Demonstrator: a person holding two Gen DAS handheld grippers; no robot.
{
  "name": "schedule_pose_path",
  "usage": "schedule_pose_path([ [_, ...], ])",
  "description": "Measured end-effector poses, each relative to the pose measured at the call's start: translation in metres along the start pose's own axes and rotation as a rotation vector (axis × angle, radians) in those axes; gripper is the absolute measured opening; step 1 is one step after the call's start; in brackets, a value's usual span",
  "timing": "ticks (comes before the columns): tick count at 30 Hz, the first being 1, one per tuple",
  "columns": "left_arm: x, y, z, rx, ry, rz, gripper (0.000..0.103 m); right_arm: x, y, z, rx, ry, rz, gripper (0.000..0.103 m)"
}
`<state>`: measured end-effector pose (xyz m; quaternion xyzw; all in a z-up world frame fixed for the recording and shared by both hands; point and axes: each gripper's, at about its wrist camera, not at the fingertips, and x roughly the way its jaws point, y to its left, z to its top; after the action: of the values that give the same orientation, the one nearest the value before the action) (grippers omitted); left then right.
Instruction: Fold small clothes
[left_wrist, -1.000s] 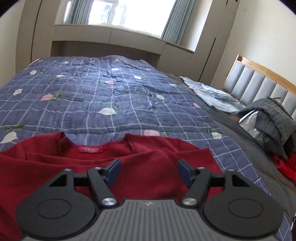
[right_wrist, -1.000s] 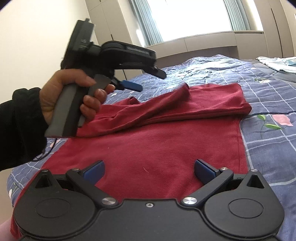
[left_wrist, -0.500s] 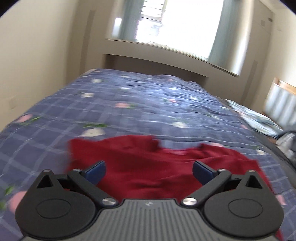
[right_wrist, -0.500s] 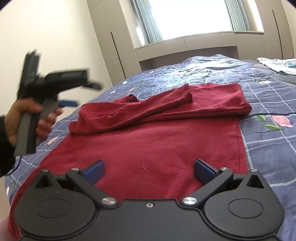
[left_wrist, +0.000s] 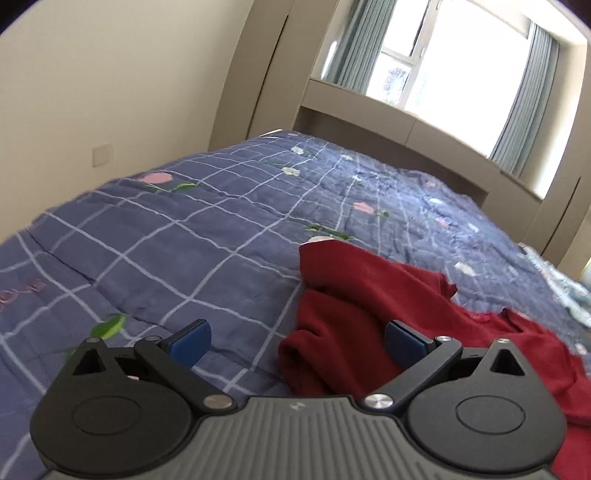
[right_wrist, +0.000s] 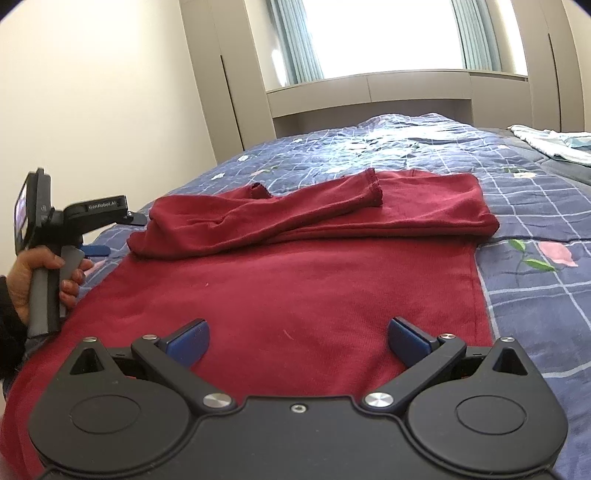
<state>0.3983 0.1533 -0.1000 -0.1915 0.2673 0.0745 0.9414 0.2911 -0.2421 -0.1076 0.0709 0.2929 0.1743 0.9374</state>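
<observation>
A dark red long-sleeved top (right_wrist: 295, 280) lies flat on the bed, its upper part folded over, with one sleeve (right_wrist: 295, 206) laid across it. My right gripper (right_wrist: 297, 332) hovers open just above the top's lower part, with only flat cloth under its fingers. A hand (right_wrist: 26, 269) holds my left gripper (right_wrist: 118, 236) beside the top's left edge. In the left wrist view the left gripper (left_wrist: 295, 334) is open, and the bunched shoulder of the top (left_wrist: 369, 295) lies below, near its right finger, unpinched.
The blue checked floral quilt (right_wrist: 535, 295) covers the bed, with bare quilt (left_wrist: 166, 240) left of the top. Light blue clothing (right_wrist: 554, 144) lies at the far right. A wall and wardrobes stand to the left, a window behind.
My left gripper swung left, from over the folded sleeve and collar to the top's left edge, and its jaws spread wider. The sleeve stays laid across the top. The right gripper kept still.
</observation>
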Motion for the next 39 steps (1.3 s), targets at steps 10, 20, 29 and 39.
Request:
schedule_pose_path([
  [10, 0.012, 0.016, -0.014, -0.077, 0.01, -0.122, 0.089, 0.046, 0.014, 0.08, -0.071, -0.069, 0.008, 0.102],
  [20, 0.019, 0.035, -0.013, -0.196, 0.038, -0.221, 0.045, 0.208, 0.111, 0.196, -0.263, 0.035, 0.373, 0.06],
  [29, 0.019, 0.04, -0.016, -0.233, 0.048, -0.23, 0.019, 0.283, 0.188, 0.191, -0.442, 0.378, 0.527, 0.054],
  [39, 0.01, 0.046, -0.016, -0.278, -0.016, -0.236, 0.011, 0.286, 0.191, 0.199, -0.474, 0.303, 0.365, 0.006],
])
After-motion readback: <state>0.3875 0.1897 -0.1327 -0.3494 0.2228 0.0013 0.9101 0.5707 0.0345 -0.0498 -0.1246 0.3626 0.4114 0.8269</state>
